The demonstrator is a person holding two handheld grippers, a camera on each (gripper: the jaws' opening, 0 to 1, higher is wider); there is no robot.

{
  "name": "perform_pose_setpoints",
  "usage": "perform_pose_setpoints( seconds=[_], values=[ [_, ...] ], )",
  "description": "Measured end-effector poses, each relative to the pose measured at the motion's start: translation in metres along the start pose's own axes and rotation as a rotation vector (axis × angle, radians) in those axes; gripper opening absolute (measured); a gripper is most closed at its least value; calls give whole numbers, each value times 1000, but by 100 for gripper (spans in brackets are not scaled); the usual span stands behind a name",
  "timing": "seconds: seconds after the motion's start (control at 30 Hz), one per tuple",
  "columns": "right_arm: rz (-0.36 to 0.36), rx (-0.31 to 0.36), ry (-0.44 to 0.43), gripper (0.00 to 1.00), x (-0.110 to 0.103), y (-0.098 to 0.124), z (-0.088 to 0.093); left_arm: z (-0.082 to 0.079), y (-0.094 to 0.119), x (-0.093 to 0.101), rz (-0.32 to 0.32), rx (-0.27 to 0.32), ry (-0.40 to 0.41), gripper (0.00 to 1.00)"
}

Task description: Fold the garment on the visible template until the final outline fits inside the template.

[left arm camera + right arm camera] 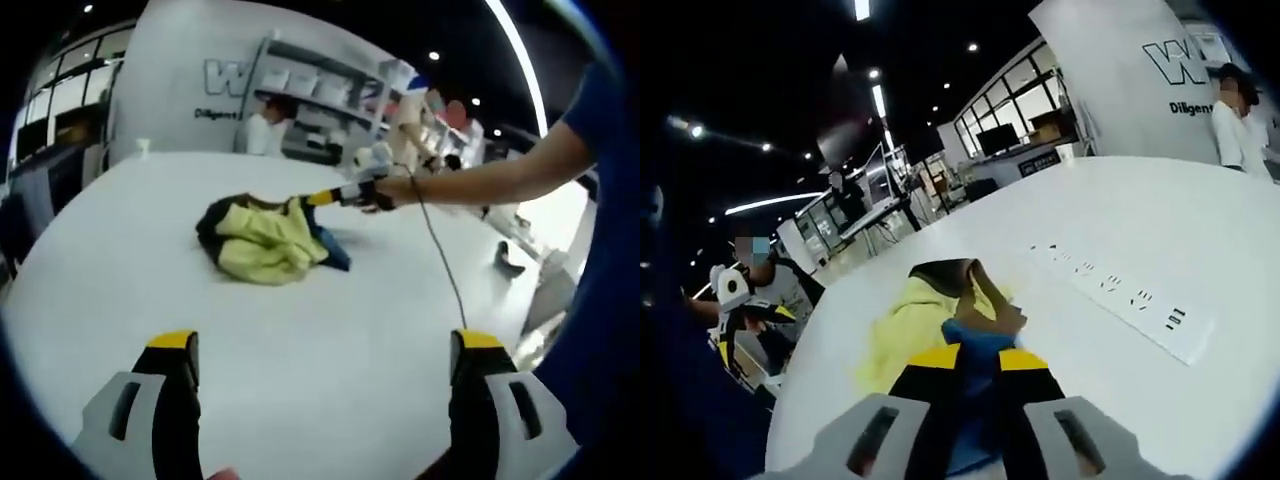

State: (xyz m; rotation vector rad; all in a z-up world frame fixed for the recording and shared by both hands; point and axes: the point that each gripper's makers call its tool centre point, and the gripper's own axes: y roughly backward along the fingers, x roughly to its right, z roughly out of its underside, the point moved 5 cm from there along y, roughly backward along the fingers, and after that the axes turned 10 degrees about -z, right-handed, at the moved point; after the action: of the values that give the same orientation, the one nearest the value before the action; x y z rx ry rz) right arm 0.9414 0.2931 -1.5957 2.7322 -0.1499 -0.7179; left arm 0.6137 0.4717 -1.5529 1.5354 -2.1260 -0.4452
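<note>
On the white table (330, 340), the crumpled garment (262, 240) lies well ahead of the left gripper (320, 350), whose jaws stand spread and empty. Right gripper (978, 357) is the nearer one: its jaws are pressed together, pinching the garment's blue edge at their tips.

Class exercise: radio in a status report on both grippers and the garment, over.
Left gripper open, hovering short of garment. Right gripper shut on garment edge. Garment crumpled on white table, unfolded. Nothing in the way.

garment (262, 239) bunched mid-table (330, 330), right tongs (322, 198) at its edge
</note>
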Motion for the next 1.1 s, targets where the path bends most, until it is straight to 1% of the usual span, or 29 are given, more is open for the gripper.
perform_pose_setpoints(
  seconds=[0.07, 0.13, 0.27, 0.3, 0.43, 0.57, 0.67, 0.73, 0.77, 0.9, 1.1],
  values=[
    [-5, -15, -3, 0, 1, -1, 2, 0, 1, 0, 1, 4, 2, 99],
    [-7, -19, -3, 0, -2, -3, 2, 1, 2, -1, -1, 5, 2, 99],
    [-11, -12, -10, 0, -3, 0, 1, 4, 4, -4, -10, 5, 9, 99],
    [-18, -18, 3, 0, -6, 1, -1, 4, 4, -4, -10, 5, 9, 99],
    [-31, -24, 19, 0, -12, 5, -5, 2, 2, -4, -7, 7, 9, 99],
    [-58, -46, 46, 0, -30, 8, -9, -2, -2, -2, 7, 14, 4, 99],
    [-76, -67, 79, 0, -36, 9, -8, -4, -3, 0, 20, 22, -4, 99],
    [-97, -79, 102, 0, -49, 11, -11, -5, -4, 0, 23, 25, -5, 99],
    [-117, -98, 132, 0, -58, 13, -13, -5, -5, 0, 30, 22, -7, 99],
    [-127, -127, 163, 0, -63, 20, -14, -7, -6, 0, 39, 22, -24, 99],
    [-142, -146, 197, 0, -83, 22, -15, -9, -6, 0, 48, 32, -25, 99]
  ],
)
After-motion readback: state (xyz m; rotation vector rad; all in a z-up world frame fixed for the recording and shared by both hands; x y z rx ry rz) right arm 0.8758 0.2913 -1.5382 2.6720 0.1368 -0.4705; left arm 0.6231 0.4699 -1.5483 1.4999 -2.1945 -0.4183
